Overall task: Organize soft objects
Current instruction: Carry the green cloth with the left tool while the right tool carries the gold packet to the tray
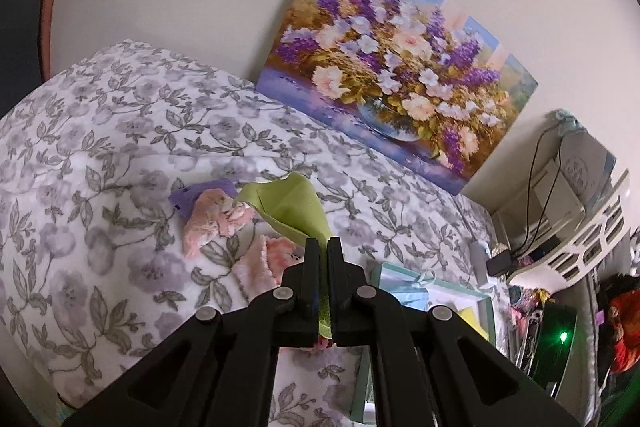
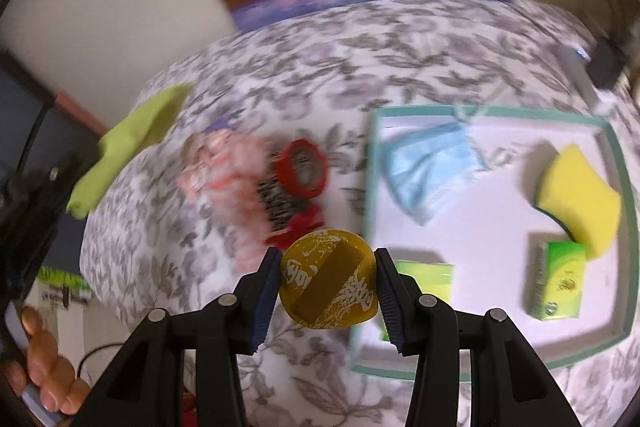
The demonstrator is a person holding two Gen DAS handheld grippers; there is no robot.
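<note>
Left gripper (image 1: 324, 247): jaws pressed together on a green cloth (image 1: 292, 203), which is held up above the floral bedspread (image 1: 100, 155); the cloth's lower end is hidden between the fingers. Right gripper (image 2: 328, 283): a round yellow disc (image 2: 329, 279) is pinched between the blue pads (image 2: 266, 295); white lettering is printed on it but only fragments are legible. Pink fluffy items (image 2: 224, 171) and a red-rimmed item (image 2: 302, 169) are blurred on the bedspread and cannot be identified. Teal-edged white tray (image 2: 624, 195), near the bedspread's right side: blue face mask (image 2: 428, 167), yellow sponge (image 2: 580, 195), two green packets (image 2: 558, 279), labels unreadable; one packet is partly hidden behind the right finger. Bare room is seen at the tray's middle. A flower painting (image 1: 396, 75) is leant against the wall.
</note>
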